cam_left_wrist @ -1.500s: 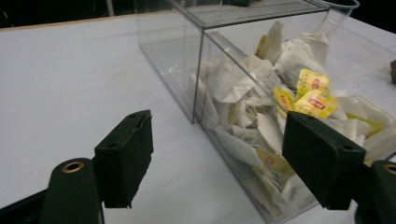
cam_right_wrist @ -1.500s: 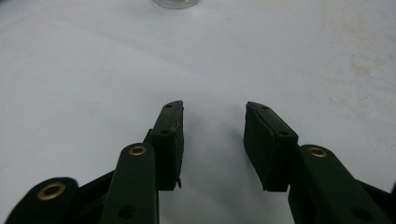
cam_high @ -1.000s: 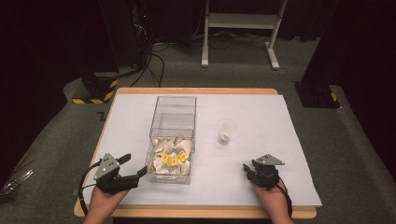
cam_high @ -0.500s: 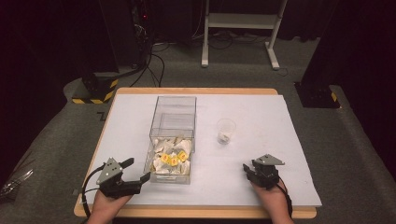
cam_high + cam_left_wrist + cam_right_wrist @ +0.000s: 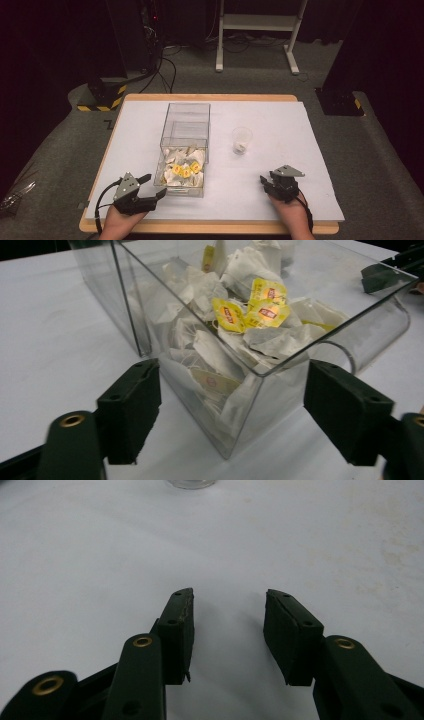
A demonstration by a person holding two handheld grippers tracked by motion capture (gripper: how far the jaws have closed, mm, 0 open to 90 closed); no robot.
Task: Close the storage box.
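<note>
- Left gripper [image 5: 152, 192] low at lower left of the high view, jaws just closing in a little yet wide apart, pointing right at the near left corner of the clear plastic box [image 5: 183, 186]
- In the left gripper view, box corner [image 5: 235, 440] between the two black pads, no pad seen pressing on it
- Tea bags [image 5: 183, 167] with yellow tags heaped in the box's near half, centre of the high view
- Right gripper [image 5: 267, 182] at lower right, resting on the white table cover [image 5: 300, 150], jaws partly open, nothing between them
- Clear cup [image 5: 242, 140] standing right of the box, well apart from both grippers
</note>
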